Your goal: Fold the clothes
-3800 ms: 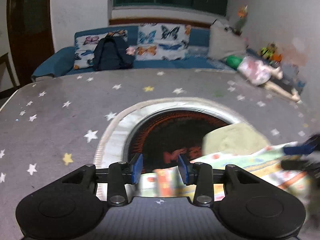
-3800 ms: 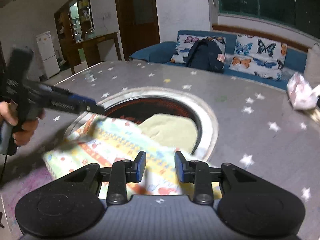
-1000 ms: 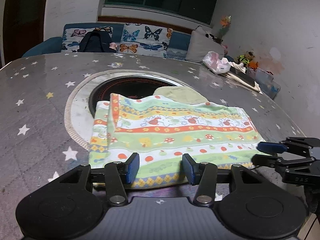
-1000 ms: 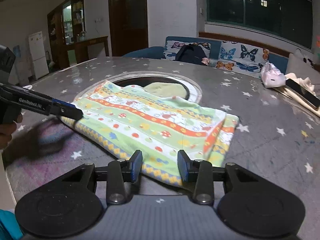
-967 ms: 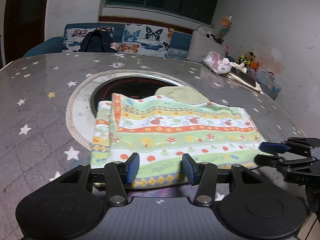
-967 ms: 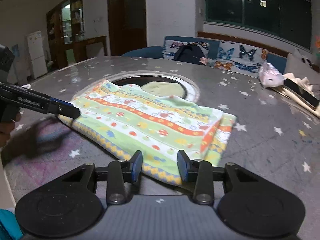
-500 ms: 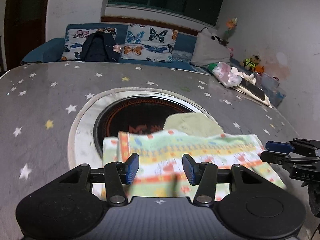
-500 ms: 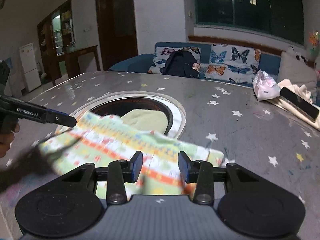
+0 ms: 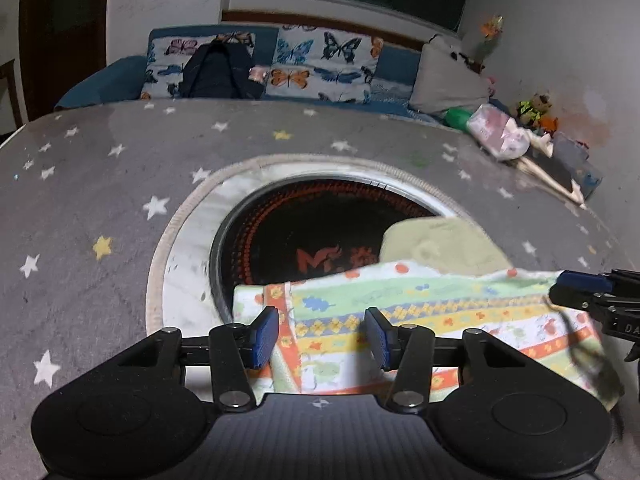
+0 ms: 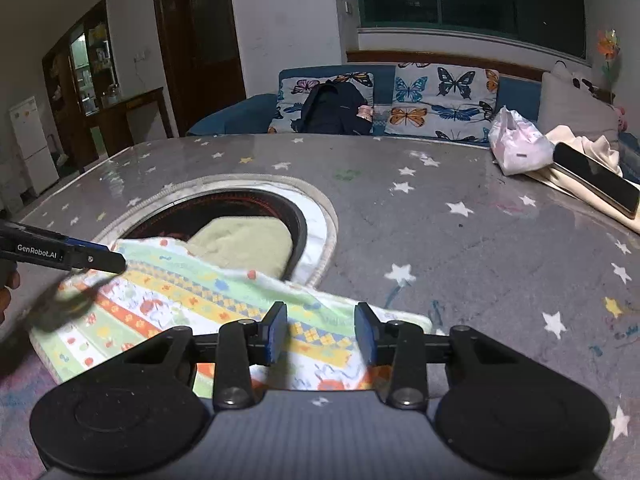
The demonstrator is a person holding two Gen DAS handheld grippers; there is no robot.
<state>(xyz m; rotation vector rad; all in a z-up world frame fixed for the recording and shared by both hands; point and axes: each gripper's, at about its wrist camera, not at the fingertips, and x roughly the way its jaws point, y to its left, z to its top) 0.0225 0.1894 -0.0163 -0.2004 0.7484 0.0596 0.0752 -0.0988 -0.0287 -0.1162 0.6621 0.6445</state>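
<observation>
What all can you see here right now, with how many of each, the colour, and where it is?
cloth: one, striped green, yellow and orange, near table edge
pale green cloth: one, on the dark round centre
table: one, grey with stars
sofa: one, blue, behind table
butterfly cushions: two, on sofa
backpack: one, dark, on sofa
plastic bag: one, white-pink, far right of table
phone: one, black, beside bag
left gripper: jaws open over cloth
right gripper: jaws open over cloth

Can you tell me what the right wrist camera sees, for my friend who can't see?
The open right gripper hovers over a colourful striped patterned cloth on a grey star-printed table. The left gripper reaches in from the left.
</observation>
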